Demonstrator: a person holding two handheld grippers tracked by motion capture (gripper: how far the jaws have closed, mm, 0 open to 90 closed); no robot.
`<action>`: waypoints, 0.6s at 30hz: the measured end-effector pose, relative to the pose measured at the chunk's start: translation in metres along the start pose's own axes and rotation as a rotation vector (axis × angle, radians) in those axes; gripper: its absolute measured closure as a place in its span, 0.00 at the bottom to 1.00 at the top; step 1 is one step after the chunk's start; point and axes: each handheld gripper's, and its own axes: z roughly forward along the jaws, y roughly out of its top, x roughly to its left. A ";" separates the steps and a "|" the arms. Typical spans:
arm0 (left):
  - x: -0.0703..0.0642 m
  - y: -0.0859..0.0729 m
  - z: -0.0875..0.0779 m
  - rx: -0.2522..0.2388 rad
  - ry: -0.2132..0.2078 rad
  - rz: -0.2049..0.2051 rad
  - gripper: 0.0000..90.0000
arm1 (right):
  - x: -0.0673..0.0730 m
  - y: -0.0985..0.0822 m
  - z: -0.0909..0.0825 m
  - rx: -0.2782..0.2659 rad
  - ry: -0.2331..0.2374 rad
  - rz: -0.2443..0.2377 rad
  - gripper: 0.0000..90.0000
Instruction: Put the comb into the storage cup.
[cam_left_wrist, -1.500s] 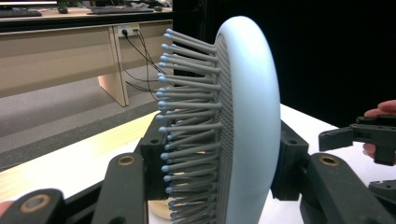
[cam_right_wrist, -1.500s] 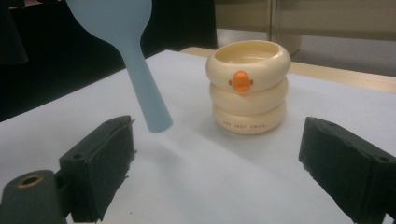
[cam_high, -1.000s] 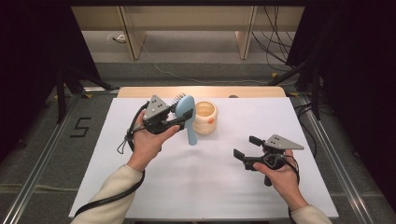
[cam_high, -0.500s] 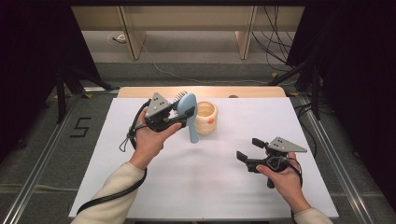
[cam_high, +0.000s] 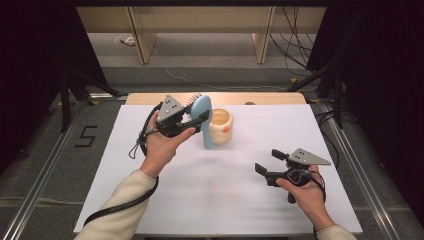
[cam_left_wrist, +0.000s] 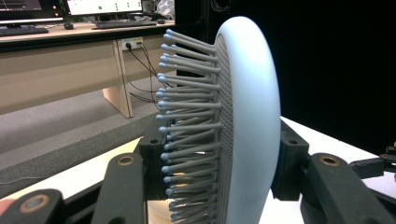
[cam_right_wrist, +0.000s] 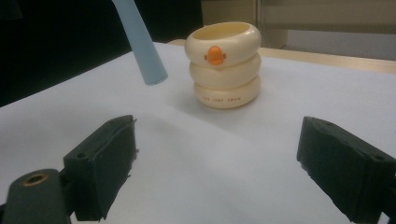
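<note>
Hardly shifted since the earlier frames: pale blue plastic hairbrush (cam_high: 202, 119) a touch nearer the cup, right hand drawn slightly lower and toward the near edge of the worktop; held upright above the worktop, oval head up, tapered handle pointing down, its tip hanging free just beside the cup and clear of the sheet; grey bristles with blue tips (cam_left_wrist: 187, 121) turned toward the far side in the high view, sticking out leftward in the left gripper view; clamped across the head by the left gripper (cam_high: 192, 119), jaws narrowed onto it, one pad against the bristle side and one against the smooth back; carried by the left hand (cam_high: 161, 145), cream sleeve behind it and black cable (cam_high: 117, 207) trailing off the near edge; close by the handle, touching nothing, a cream cup shaped as three stacked rings with an orange mark (cam_right_wrist: 225, 65) standing upright on the worktop, open top empty as far as seen; well apart to the right, the right gripper (cam_high: 267, 161) low over the sheet in the right hand (cam_high: 305, 192), jaws spread wide with nothing between them, aimed toward the cup; beneath all, the white-covered worktop (cam_high: 235, 200), a wooden edge showing along its far side.
</note>
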 end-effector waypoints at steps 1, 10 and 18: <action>0.000 0.001 0.000 0.002 0.002 0.008 0.56 | 0.000 0.000 0.000 0.001 -0.001 -0.001 0.14; 0.000 0.004 0.005 -0.002 0.007 0.010 0.56 | 0.000 -0.001 -0.002 -0.001 -0.004 -0.001 0.14; 0.000 0.009 0.008 -0.006 0.013 0.029 0.56 | 0.000 -0.002 -0.003 0.004 -0.001 0.002 0.14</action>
